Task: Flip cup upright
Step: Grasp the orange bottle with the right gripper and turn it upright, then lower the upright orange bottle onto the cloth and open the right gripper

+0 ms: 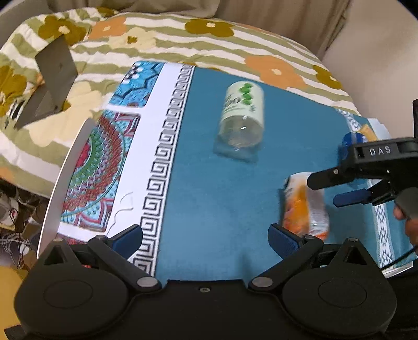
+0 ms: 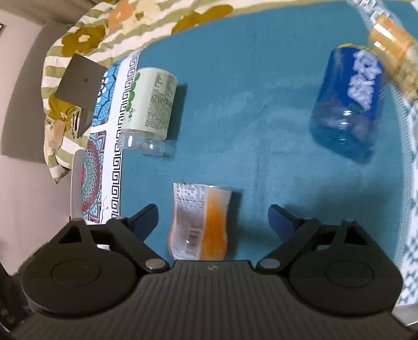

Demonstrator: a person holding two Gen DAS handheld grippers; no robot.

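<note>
Left wrist view shows the left gripper [image 1: 205, 239] with its 2 blue-padded fingers spread wide and nothing between them, hovering over a teal cloth [image 1: 209, 209]. Ahead of the fingers and slightly right of the gap's centre, well apart from them, lies a green-labelled cup [image 1: 241, 117] on its side with its clear end turned toward the camera. Just beside the right finger is an orange-labelled cup [image 1: 304, 204], also on its side, and the right gripper [image 1: 324, 189] reaches in from the right with its fingers parted, just beside that cup; whether they touch it I cannot tell. Right wrist view shows the right gripper [image 2: 214, 219] spread wide, with the orange-labelled cup [image 2: 201, 222] lying inside the gap, nearer the left finger and touching neither pad. Ahead and left of the left finger lies the green-labelled cup [image 2: 149, 109]; ahead and right of the right finger, well apart, lies a blue cup [image 2: 350, 102]. Beyond the cloth is a floral striped quilt [image 2: 125, 23].
</note>
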